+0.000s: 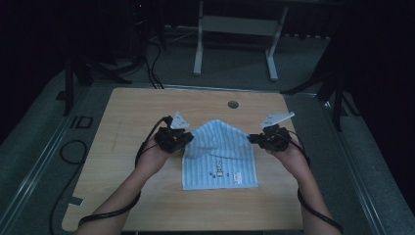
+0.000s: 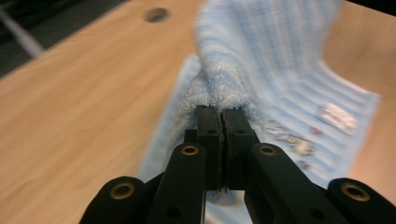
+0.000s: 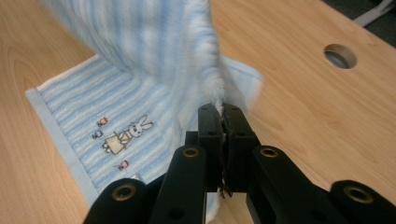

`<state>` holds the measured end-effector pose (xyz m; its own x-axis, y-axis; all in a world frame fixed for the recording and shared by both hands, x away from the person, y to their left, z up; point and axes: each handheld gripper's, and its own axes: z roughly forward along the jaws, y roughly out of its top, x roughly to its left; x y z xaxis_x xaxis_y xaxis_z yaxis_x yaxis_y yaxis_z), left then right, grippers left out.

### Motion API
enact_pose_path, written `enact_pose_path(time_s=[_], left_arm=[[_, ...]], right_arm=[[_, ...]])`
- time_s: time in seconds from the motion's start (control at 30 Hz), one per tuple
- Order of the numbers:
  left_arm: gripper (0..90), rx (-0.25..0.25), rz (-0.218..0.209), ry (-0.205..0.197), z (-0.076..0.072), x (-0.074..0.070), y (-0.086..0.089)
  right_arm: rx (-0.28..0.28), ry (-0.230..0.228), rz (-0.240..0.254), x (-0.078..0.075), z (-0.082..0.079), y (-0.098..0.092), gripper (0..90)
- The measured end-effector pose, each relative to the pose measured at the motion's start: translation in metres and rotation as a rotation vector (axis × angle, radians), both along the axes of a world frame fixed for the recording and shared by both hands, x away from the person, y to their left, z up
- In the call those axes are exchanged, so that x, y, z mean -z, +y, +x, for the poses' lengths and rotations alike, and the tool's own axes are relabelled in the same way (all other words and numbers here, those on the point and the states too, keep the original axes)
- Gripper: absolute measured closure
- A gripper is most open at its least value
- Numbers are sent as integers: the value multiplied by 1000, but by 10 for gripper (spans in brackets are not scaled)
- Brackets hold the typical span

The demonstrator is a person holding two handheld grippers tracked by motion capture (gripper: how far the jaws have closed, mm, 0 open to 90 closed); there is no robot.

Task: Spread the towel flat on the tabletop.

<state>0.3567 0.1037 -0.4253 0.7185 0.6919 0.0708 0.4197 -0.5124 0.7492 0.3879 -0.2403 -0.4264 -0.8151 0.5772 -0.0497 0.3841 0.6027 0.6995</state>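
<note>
A light-blue striped towel (image 1: pixel 220 156) lies on the wooden table (image 1: pixel 127 122), its far part lifted off the surface. My left gripper (image 1: pixel 188 138) pinches the towel's left far corner, and in the left gripper view the jaws are shut on bunched towel (image 2: pixel 219 88) at the gripper (image 2: pixel 220 112) tips. At the right far corner my right gripper (image 1: pixel 253 139) is shut as well; its own view has the gripper (image 3: pixel 221 109) clamping the towel (image 3: pixel 154 42) edge. A small rabbit print (image 3: pixel 126 135) marks the part that still lies flat.
A round cable hole (image 1: pixel 233 104) sits in the table's far side. Beyond the table stands a white metal frame (image 1: pixel 235 29) on the grey floor. Black cables (image 1: pixel 68 152) run along the floor at the left.
</note>
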Motion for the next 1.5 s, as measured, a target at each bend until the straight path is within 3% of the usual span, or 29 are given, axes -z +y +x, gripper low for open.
enact_pose_path(time_s=[0.03,0.07,0.17,0.2,0.23,0.33,0.4,0.5,0.57,0.7,0.8,0.93,1.07,1.1,1.17,1.2,1.27,1.4,1.5], left_arm=[[872,0,0,0,0,0,0],[871,-41,23,-11,8,2,8],[870,-71,23,23,20,9,16],[870,-89,25,58,29,19,22],[869,-89,25,58,29,19,22],[868,-130,24,122,42,46,28],[867,-144,21,153,47,56,30],[864,-167,54,201,57,73,29],[862,-159,86,235,62,82,28],[792,-163,102,283,65,92,27],[643,-162,86,253,58,84,31],[599,-152,54,205,41,64,39],[599,-101,33,186,23,51,36],[599,-36,30,190,9,49,27],[599,-20,31,193,4,50,24],[599,27,14,221,-5,57,15],[599,57,21,242,-11,66,7],[599,61,37,281,-12,89,-2],[599,51,49,271,-6,100,-4]], right_arm=[[8,-5,1,-1,1,-2,876],[16,-1,6,-1,2,-3,876],[25,11,9,2,4,-2,876],[29,18,9,5,6,-1,876],[29,18,9,5,6,-1,876],[22,71,-7,26,14,7,876],[26,96,-14,35,18,10,875],[31,127,-29,50,25,16,875],[36,141,-44,58,29,20,875],[60,175,-68,74,37,25,828],[92,174,-83,77,37,23,744],[111,141,-62,64,30,12,694],[77,126,-18,50,14,8,679],[59,128,-10,49,8,8,679],[38,134,-8,50,2,10,679],[30,136,-12,52,-2,11,682],[4,158,-13,63,-13,15,688],[-8,180,-18,82,-17,22,685],[-5,192,-27,92,-12,26,683]])
